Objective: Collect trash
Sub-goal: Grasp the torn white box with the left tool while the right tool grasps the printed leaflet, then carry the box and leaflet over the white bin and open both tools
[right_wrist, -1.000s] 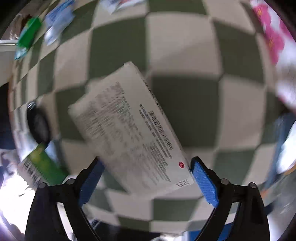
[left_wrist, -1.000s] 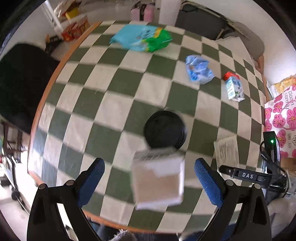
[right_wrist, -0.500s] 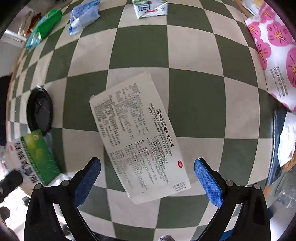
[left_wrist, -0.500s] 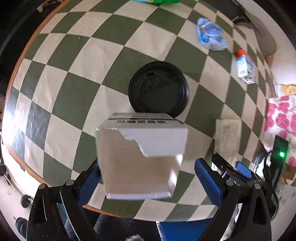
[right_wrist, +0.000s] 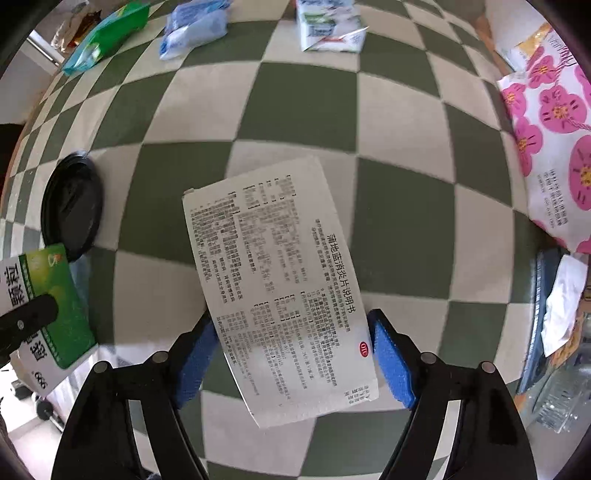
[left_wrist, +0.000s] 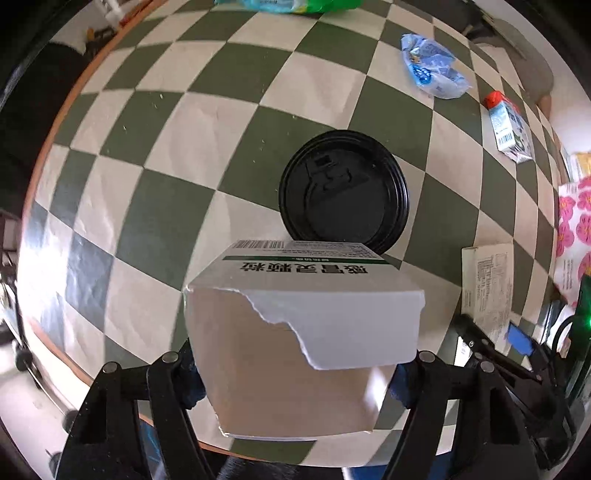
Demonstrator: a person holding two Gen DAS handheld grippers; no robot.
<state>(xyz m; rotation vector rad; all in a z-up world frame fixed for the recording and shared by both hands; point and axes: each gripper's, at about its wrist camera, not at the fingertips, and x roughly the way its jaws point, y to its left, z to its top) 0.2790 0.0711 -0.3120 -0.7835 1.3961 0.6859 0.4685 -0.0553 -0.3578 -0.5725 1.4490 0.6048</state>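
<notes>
Your left gripper (left_wrist: 295,373) points straight down at the green-and-cream checked table (left_wrist: 207,147), and its jaws have just been closing: the blue pads now sit against both sides of the torn white medicine box (left_wrist: 299,332), pinching it near the table's front edge. Right behind the box lies the black cup lid (left_wrist: 343,195), flat on the cloth and partly hidden by the box top. Further back you've got the blue plastic wrapper (left_wrist: 432,66), the small carton with the red cap (left_wrist: 508,125) off to the right, and a green-and-blue bag (left_wrist: 291,4) at the far edge. Over on your right gripper (right_wrist: 293,354), the jaws have also just been closing, with the printed leaflet (right_wrist: 280,288) lying flat on the table between them; the right pad (right_wrist: 389,358) is just at the paper's edge, but the left one stands a little clear, so the claw is still spread, not pinching. A pink flowered bag (right_wrist: 550,147) sits at the right.
</notes>
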